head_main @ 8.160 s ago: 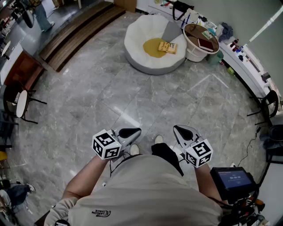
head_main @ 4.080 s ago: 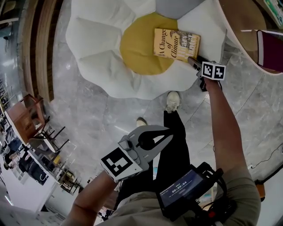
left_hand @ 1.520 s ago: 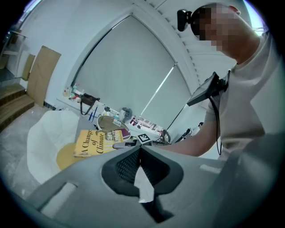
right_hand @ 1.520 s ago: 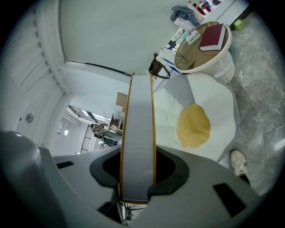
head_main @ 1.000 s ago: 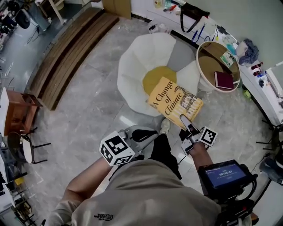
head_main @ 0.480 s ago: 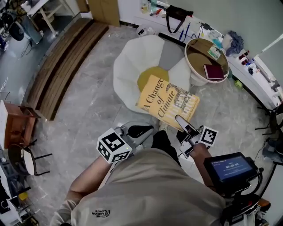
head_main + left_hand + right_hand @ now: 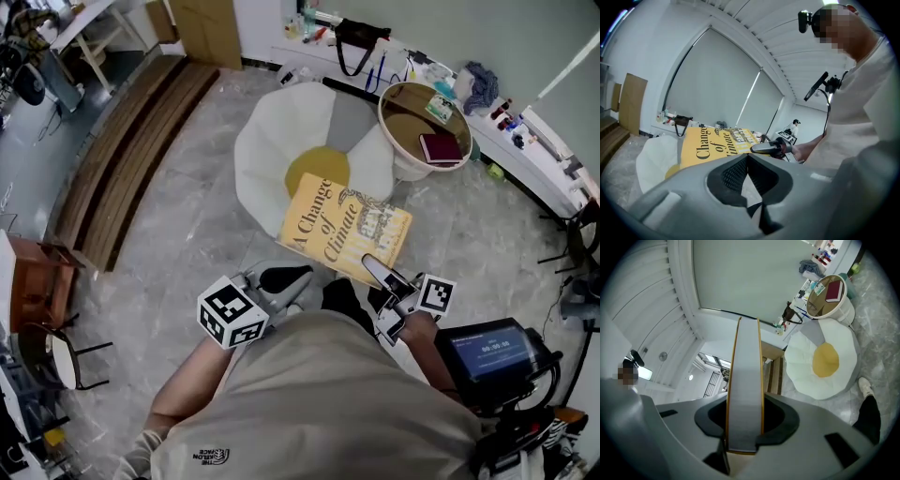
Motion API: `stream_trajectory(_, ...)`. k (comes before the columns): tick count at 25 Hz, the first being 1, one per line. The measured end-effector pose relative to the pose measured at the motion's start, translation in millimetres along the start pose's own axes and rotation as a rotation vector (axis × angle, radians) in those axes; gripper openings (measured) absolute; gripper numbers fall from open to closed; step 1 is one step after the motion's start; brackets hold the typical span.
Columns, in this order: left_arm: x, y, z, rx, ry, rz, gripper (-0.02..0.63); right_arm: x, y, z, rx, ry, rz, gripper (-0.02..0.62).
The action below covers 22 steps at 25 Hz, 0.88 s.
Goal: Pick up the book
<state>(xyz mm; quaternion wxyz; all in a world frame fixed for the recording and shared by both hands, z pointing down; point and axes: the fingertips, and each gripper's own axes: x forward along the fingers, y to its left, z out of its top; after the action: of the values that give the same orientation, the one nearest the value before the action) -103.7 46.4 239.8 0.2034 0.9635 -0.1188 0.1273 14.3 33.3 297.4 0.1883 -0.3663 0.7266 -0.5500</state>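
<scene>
The yellow book (image 7: 342,230), titled "A Change of Climate", is held up flat over the floor in front of the person. My right gripper (image 7: 372,269) is shut on its near edge. In the right gripper view the book's page edge (image 7: 744,390) stands between the two jaws, pressed from both sides. My left gripper (image 7: 281,277) hangs to the book's left, apart from it, shut on nothing. In the left gripper view its pads (image 7: 736,171) meet, and the book (image 7: 708,143) and the right gripper (image 7: 768,148) show beyond them.
A white egg-shaped cushion (image 7: 281,159) with a yellow centre (image 7: 314,169) lies on the marble floor behind the book. At the back right a round wooden side table (image 7: 412,108) carries a dark red book (image 7: 439,148). Wooden steps (image 7: 122,150) run along the left.
My right gripper took the book off the cushion's yellow centre and lifted it. Over the last second both grippers rose a little and the cushion drew further away.
</scene>
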Motion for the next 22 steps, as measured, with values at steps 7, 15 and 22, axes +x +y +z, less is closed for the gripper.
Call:
stream_trajectory(7, -4.4, -6.4, -0.8, 0.018, 0.002, 0.012, 0.008, -3.4, 13.8, -4.5, -0.015, 0.009, 0.020, 0.143)
stream_trajectory(15, -4.3, -6.5, 0.1, 0.017, 0.002, 0.025, 0.008, -0.9, 19.2, 0.3, -0.027, 0.014, 0.041, 0.143)
stream_trajectory(22, -2.7, -3.7, -3.4, 0.020, 0.006, 0.018, 0.008, -0.3, 17.8, 0.1, -0.031, 0.010, 0.038, 0.143)
